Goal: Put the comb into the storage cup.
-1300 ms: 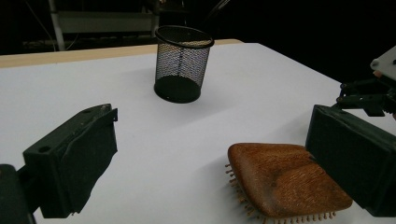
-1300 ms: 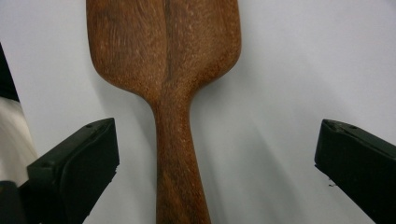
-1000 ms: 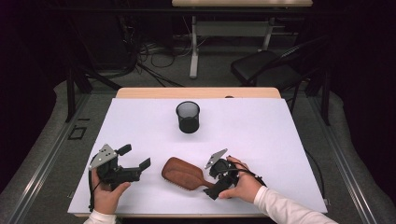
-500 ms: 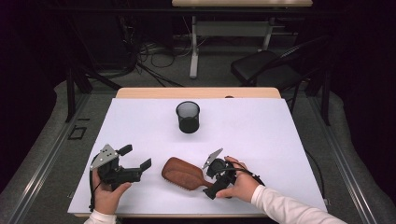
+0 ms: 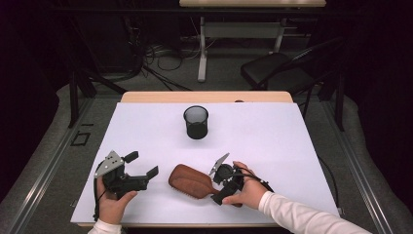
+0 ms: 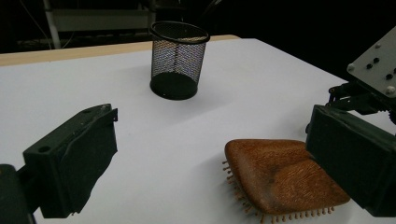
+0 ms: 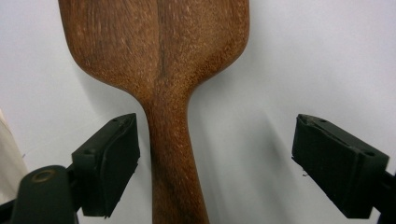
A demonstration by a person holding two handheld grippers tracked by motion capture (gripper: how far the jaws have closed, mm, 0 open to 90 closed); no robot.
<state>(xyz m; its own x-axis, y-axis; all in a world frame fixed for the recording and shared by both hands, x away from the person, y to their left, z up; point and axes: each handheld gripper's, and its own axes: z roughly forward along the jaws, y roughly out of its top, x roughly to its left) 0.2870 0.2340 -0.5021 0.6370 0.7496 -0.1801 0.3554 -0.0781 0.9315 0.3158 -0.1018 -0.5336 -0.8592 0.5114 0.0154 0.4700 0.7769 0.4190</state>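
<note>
A brown wooden hairbrush (image 5: 190, 180) lies bristles down on the white table (image 5: 272, 136), its handle pointing right. My right gripper (image 5: 215, 187) sits at that handle. In the right gripper view the handle (image 7: 170, 154) runs between the jaws, close beside the left one, with a wide gap to the right one. These jaws have just been closing and do not clamp the handle. My left gripper (image 5: 142, 164) is held left of the brush, open with nothing between its jaws (image 6: 210, 154). The brush head (image 6: 280, 175) lies just beyond its right jaw.
A black mesh cup (image 5: 196, 122) stands upright at the middle of the table, farther back; it is also ahead in the left gripper view (image 6: 179, 60). The right gripper's grey plate (image 6: 373, 65) shows at that view's right edge. Chairs and cables lie beyond the table.
The right gripper's jaws look slightly narrower around the brush handle. Both hands, the brush and the cup keep their places.
</note>
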